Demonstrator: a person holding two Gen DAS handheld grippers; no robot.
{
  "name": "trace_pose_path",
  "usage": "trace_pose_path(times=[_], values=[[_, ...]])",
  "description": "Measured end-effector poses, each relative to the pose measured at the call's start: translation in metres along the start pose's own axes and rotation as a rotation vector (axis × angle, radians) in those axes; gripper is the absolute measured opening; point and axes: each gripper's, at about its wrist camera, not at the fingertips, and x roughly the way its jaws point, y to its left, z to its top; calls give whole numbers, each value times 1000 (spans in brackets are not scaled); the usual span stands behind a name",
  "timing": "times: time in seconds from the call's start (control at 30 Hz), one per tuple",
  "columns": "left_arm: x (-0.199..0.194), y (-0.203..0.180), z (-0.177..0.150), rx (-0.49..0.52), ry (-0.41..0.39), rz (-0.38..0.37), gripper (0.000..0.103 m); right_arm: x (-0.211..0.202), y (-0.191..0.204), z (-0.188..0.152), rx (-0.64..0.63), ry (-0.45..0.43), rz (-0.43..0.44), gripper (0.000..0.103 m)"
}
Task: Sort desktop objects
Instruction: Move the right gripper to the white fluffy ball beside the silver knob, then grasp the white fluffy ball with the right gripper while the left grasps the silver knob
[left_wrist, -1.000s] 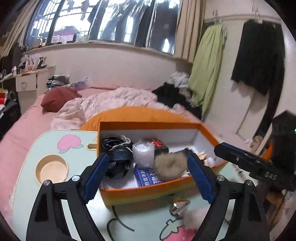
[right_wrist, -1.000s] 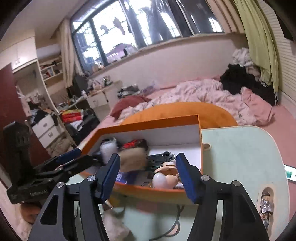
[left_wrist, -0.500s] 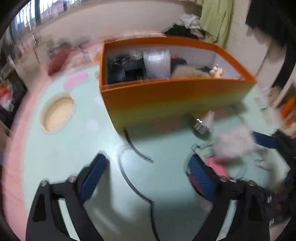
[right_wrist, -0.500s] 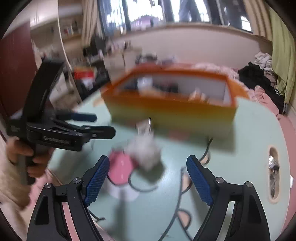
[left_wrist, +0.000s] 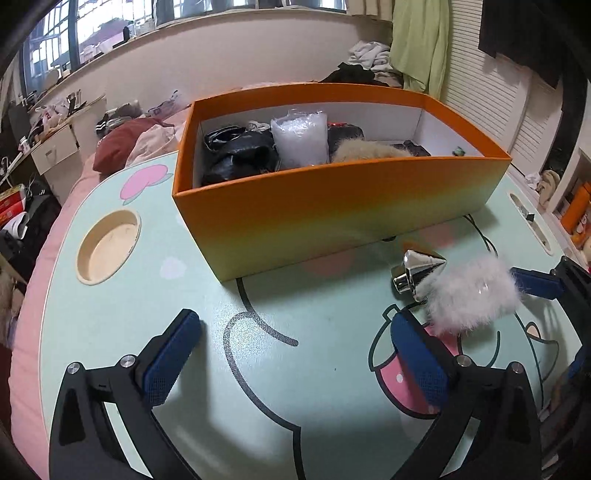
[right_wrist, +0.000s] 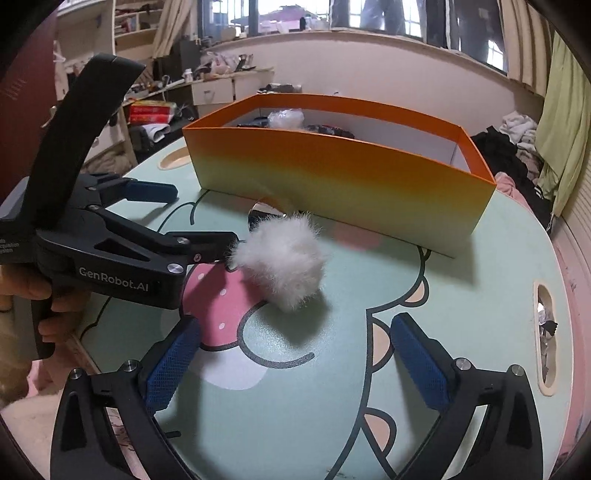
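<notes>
Grippers, left (left_wrist: 295, 354) and right (right_wrist: 295, 354), are hovering with jaws just opened wide and empty over the table (left_wrist: 314, 387), having dropped from above the orange box (left_wrist: 332, 206), signalling a pickup of the white fluffy pompom (right_wrist: 282, 260) at twelve o'clock from the right one.

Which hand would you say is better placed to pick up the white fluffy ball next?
Probably the right: its open tool faces the fluffy ball nearly head-on, while the left tool has it off beside one finger.
</notes>
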Motion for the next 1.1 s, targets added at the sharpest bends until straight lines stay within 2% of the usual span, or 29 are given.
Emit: trace_pose_path(times=[0.57, 0.73, 0.93, 1.03, 1.1], values=[[-1, 1, -2, 0, 0, -1, 103, -3, -5, 0, 31, -17, 35, 102], [-1, 5, -1, -23, -1, 0, 103, -9, -18, 1, 103, -47, 122, 102], [0, 18, 2, -29, 15, 17, 103, -9, -13, 9, 76, -29, 107, 102], [0, 31, 3, -52, 40, 43, 103, -11, -13, 13, 51, -34, 50, 102], [-3, 36, 4, -41, 28, 68, 103, -10, -12, 18, 42, -31, 29, 102]])
